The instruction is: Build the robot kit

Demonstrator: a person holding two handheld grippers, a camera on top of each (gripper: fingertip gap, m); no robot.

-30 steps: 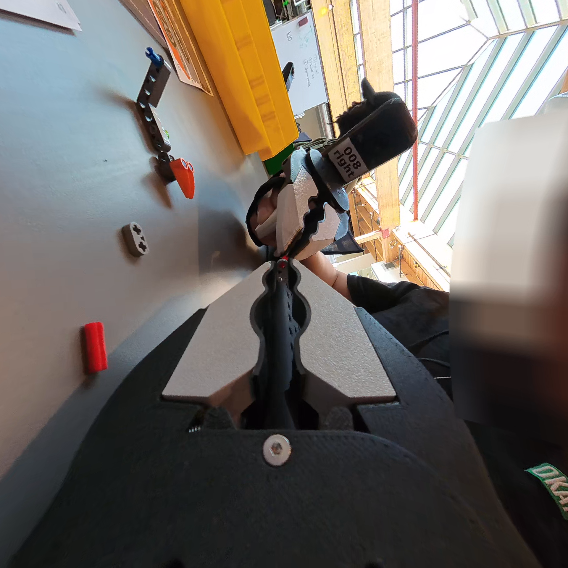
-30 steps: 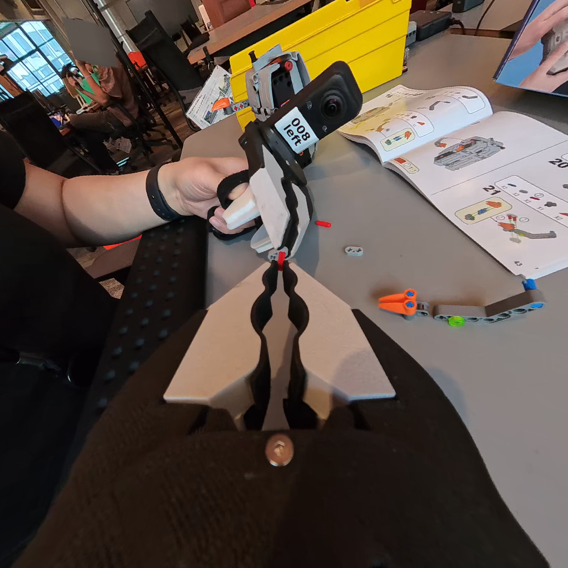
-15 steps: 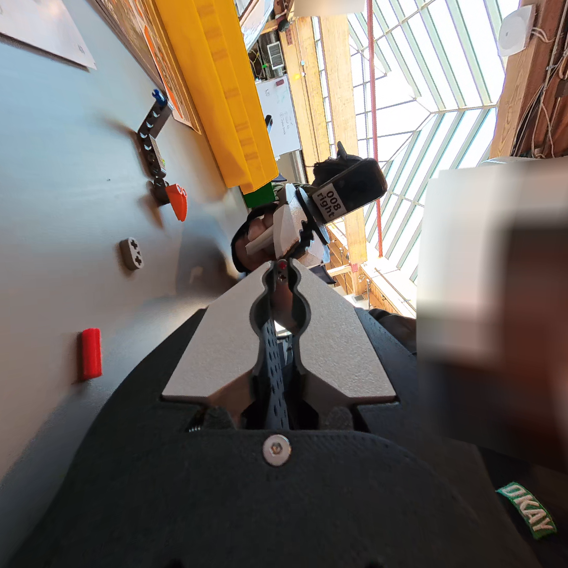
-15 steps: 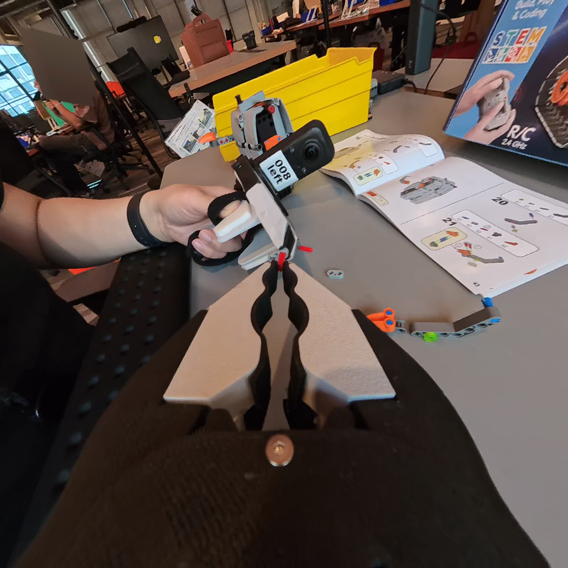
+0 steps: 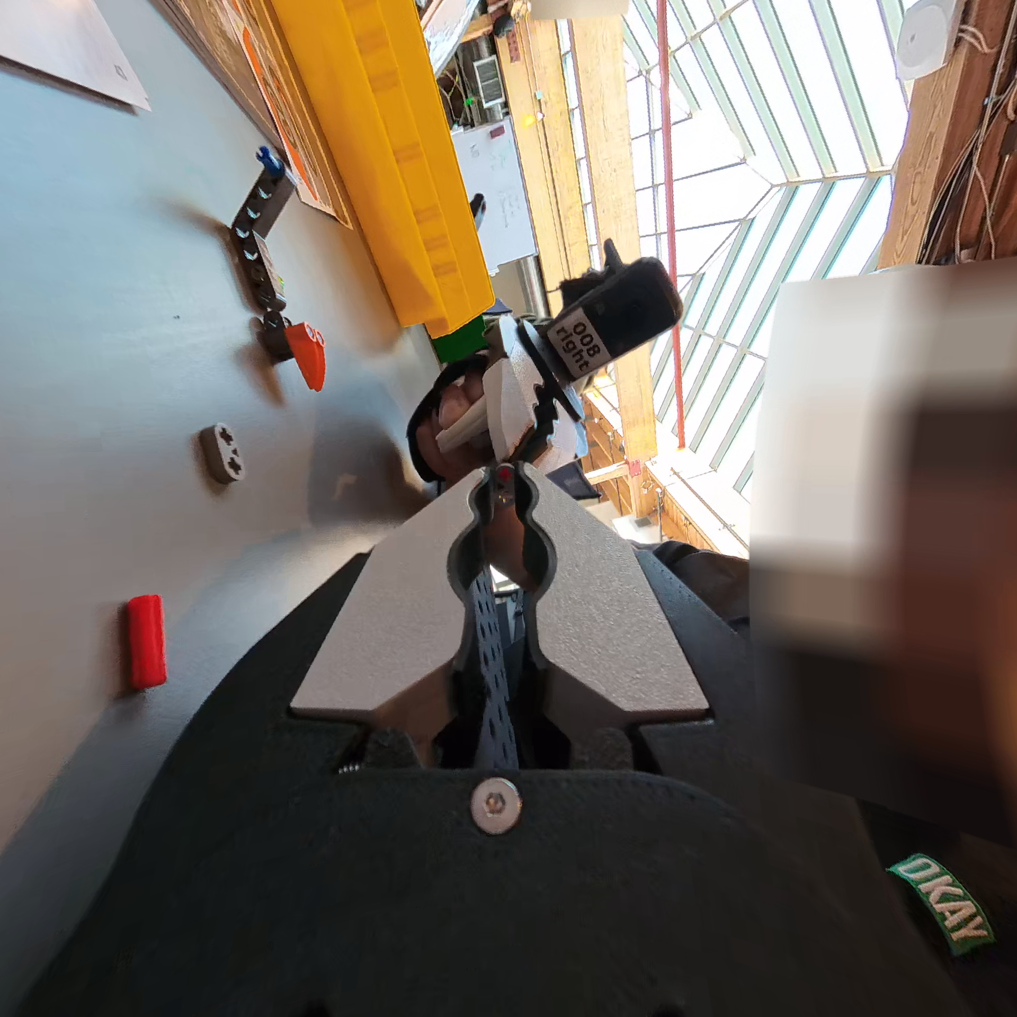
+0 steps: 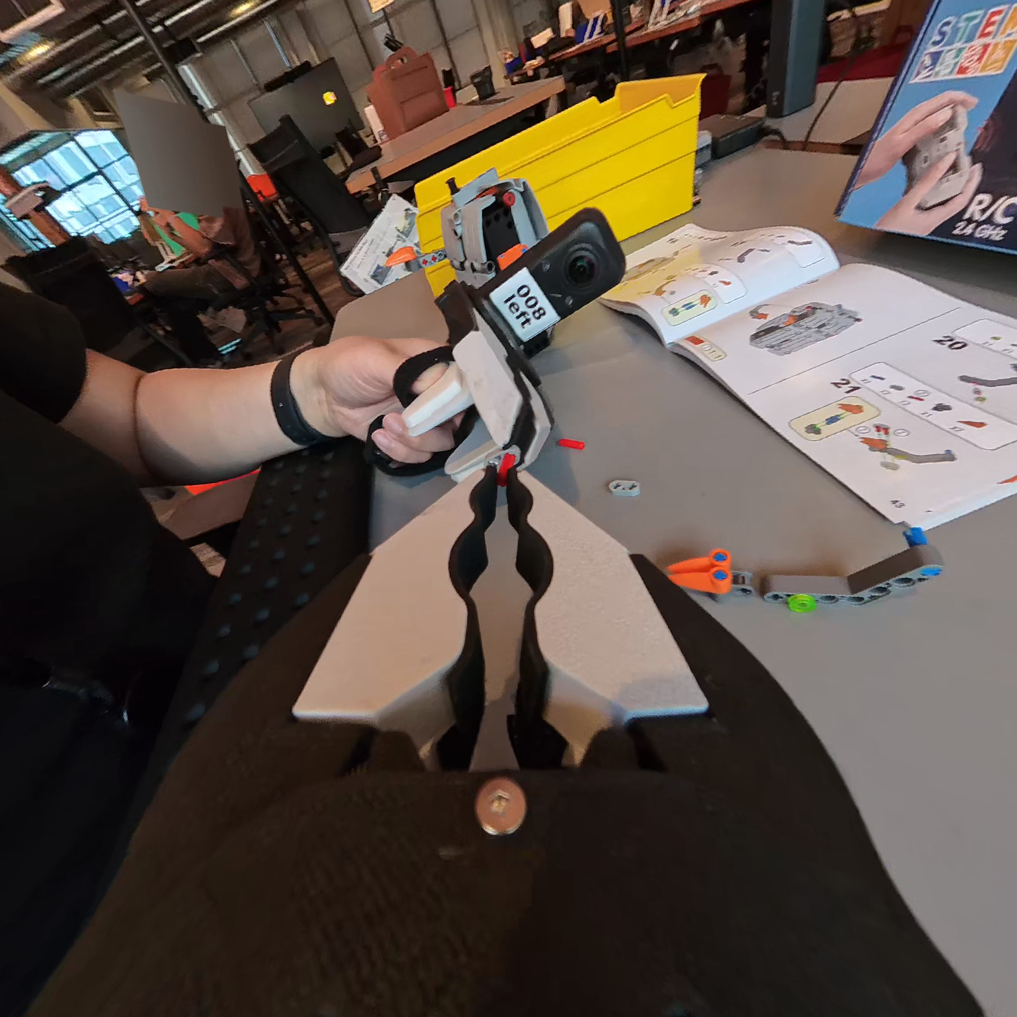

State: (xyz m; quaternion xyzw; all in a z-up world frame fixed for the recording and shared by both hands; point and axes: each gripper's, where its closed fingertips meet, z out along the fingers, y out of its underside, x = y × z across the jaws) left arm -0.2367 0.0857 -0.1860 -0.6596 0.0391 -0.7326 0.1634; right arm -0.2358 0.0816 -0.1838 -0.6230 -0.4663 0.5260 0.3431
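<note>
My two grippers meet tip to tip above the grey table (image 6: 688, 440). My right gripper (image 6: 501, 477) is shut on a small red pin (image 6: 502, 472) that sticks out of its tips. My left gripper (image 5: 503, 477) is shut on a small grey piece (image 5: 503, 497); the red pin shows end-on (image 5: 504, 473) at its tips. The left gripper also shows in the right wrist view (image 6: 498, 459), held by a hand. The right gripper shows in the left wrist view (image 5: 523, 451).
On the table lie a short red tube (image 6: 570, 443), a grey two-hole connector (image 6: 624, 487), orange pieces (image 6: 701, 569) beside a bent grey beam (image 6: 847, 583), and an open booklet (image 6: 825, 357). A yellow bin (image 6: 578, 159), a partly built grey model (image 6: 490, 231) and a blue box (image 6: 946, 121) stand behind. A black perforated plate (image 6: 275, 550) lines the table's edge. Only a small space, under 4 cm, lies between the two pairs of fingers.
Both grippers stay shut and tip to tip. They have shifted and tilted a little together, so more of the room shows behind. The loose parts on the table have not moved.
</note>
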